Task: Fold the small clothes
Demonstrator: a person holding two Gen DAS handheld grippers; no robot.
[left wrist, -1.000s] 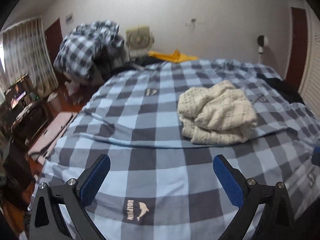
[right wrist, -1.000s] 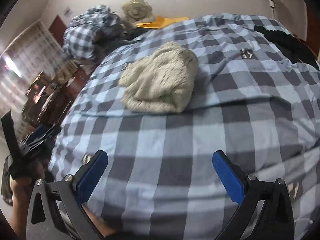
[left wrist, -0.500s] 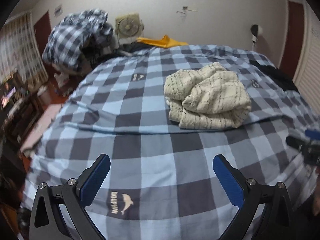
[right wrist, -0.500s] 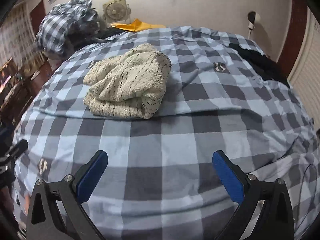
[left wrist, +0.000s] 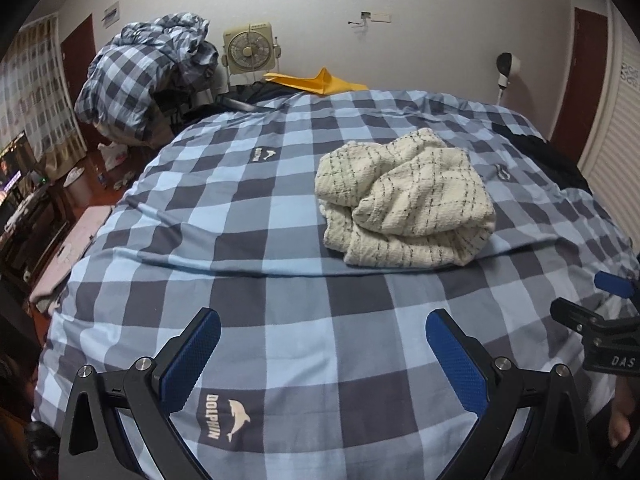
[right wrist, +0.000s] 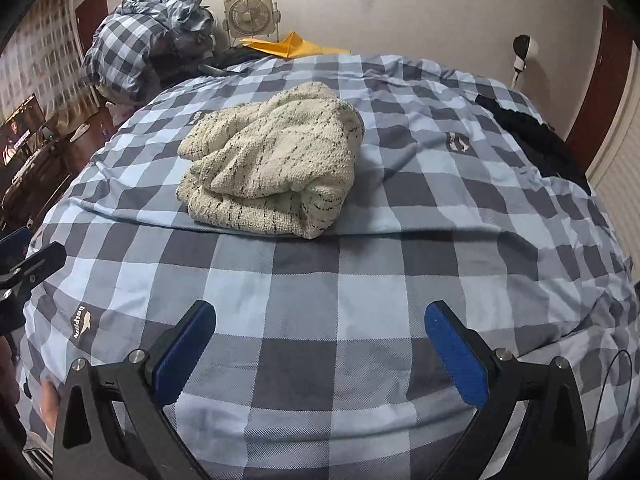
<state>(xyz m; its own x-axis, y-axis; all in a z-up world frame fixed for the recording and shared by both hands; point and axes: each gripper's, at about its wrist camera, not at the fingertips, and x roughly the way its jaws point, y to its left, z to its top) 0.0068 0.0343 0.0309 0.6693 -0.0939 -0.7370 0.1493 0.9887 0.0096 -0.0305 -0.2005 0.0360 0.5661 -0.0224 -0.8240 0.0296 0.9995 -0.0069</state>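
A cream knitted garment with thin dark checks [left wrist: 408, 200] lies bunched in a loose heap on the blue-and-grey checked bedspread [left wrist: 280, 216]; the right wrist view has the same garment [right wrist: 276, 164] left of centre. My left gripper [left wrist: 322, 354] hovers open over the bed's near part, well short of the garment, nothing between its fingers. My right gripper [right wrist: 320, 346] is open too, empty, and equally far back. Each gripper shows at the edge of the other's view: the right gripper [left wrist: 604, 320] and the left gripper [right wrist: 24, 268].
Beyond the bed's far left corner sits a heap of checked bedding [left wrist: 140, 80], with a small fan [left wrist: 250, 50] and a yellow cloth [left wrist: 316, 82] by the wall. Dark clothing [right wrist: 532, 136] lies at the right edge. Furniture and a lit screen [right wrist: 20, 132] stand left.
Both grippers have swung to face the bed squarely, so the cream garment now sits nearer the middle of each view. Both jaws stayed open and the garment has not moved.
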